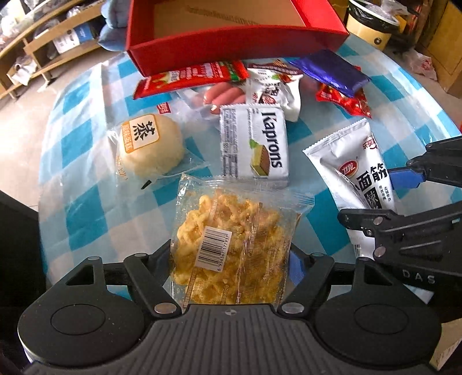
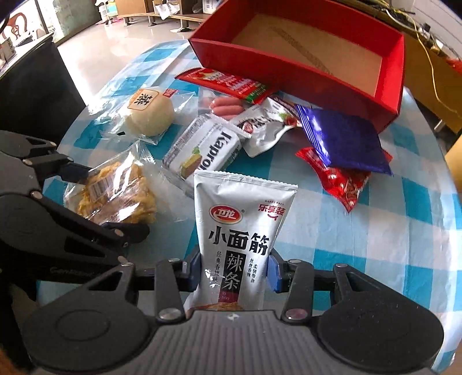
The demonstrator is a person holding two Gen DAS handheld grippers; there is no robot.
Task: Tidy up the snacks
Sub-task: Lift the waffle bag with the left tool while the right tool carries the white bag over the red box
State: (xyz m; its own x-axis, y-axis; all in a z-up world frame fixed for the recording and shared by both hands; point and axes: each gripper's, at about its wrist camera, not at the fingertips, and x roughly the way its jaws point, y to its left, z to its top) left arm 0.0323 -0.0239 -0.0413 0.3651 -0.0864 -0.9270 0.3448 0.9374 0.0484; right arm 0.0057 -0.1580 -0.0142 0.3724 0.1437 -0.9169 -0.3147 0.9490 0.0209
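Observation:
My left gripper is shut on a clear bag of yellow fried snack, also seen in the right wrist view. My right gripper is shut on a white spicy-strip pouch, which also shows in the left wrist view. An open red box with a bare brown floor stands at the far side of the table. Before it lie a Kaprons wafer pack, a wrapped bun, sausages, a long red pack and a purple packet.
The round table has a blue and white checked cloth. A small red packet lies under the purple one. A black chair back stands at the table's left. Shelves and a bin stand beyond.

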